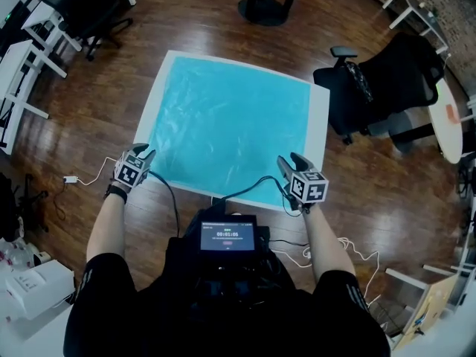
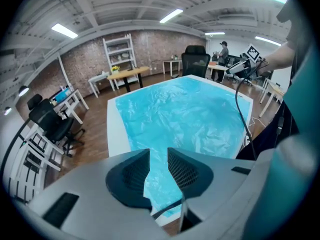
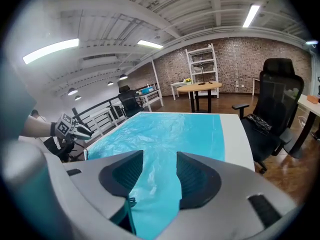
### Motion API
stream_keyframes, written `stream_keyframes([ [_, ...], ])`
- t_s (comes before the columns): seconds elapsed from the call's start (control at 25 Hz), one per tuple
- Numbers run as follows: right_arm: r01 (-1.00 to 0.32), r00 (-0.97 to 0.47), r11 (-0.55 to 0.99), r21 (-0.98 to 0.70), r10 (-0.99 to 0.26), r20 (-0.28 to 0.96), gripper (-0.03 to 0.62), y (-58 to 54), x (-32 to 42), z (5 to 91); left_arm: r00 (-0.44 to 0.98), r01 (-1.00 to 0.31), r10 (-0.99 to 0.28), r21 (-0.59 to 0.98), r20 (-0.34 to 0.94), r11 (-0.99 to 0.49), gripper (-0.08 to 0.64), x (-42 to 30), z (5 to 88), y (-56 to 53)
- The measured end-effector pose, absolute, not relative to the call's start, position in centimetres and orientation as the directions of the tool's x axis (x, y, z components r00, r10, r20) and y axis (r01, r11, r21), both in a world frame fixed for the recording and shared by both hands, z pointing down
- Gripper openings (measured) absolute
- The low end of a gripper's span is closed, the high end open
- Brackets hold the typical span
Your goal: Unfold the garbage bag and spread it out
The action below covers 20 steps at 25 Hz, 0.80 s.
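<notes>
A light blue garbage bag (image 1: 230,125) lies flat and spread over most of a white square table (image 1: 320,117). My left gripper (image 1: 145,155) hovers at the bag's near left corner. Its jaws stand a narrow gap apart with nothing pinched; the bag (image 2: 185,109) and the table's near edge (image 2: 167,223) show through the gap. My right gripper (image 1: 288,160) hovers over the bag's near right corner. Its jaws stand wider apart and hold nothing, with the bag (image 3: 165,129) showing below between them. Each gripper shows in the other's view, at the far side of the table.
A black office chair (image 1: 387,88) stands close to the table's right side. A round table's dark base (image 1: 264,10) is beyond the far edge. White desks (image 1: 30,43) and a dark chair fill the left. Cables run over the wood floor (image 1: 71,178) and from my chest-mounted screen (image 1: 227,236).
</notes>
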State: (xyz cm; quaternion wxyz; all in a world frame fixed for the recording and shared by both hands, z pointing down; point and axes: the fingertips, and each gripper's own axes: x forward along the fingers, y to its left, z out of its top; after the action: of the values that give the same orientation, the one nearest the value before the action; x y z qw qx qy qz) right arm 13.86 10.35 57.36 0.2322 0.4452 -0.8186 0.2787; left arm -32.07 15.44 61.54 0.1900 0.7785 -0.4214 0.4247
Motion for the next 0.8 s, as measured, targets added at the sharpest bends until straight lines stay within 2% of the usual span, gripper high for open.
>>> stream_keyframes([
  [0.36,-0.857,-0.51,0.428,-0.288,-0.623,0.593,0.244,15.2,14.3,56.2,0.292,-0.83,-0.501,-0.045,0.814,-0.556,0.107,-31.5,60.0,20.2],
  [0.8,-0.891,-0.45,0.333,-0.309,-0.555,0.699,0.242,20.3,13.5,63.7,0.296,-0.877,-0.483,0.034,0.824,-0.48,0.107,-31.6,65.5,21.4],
])
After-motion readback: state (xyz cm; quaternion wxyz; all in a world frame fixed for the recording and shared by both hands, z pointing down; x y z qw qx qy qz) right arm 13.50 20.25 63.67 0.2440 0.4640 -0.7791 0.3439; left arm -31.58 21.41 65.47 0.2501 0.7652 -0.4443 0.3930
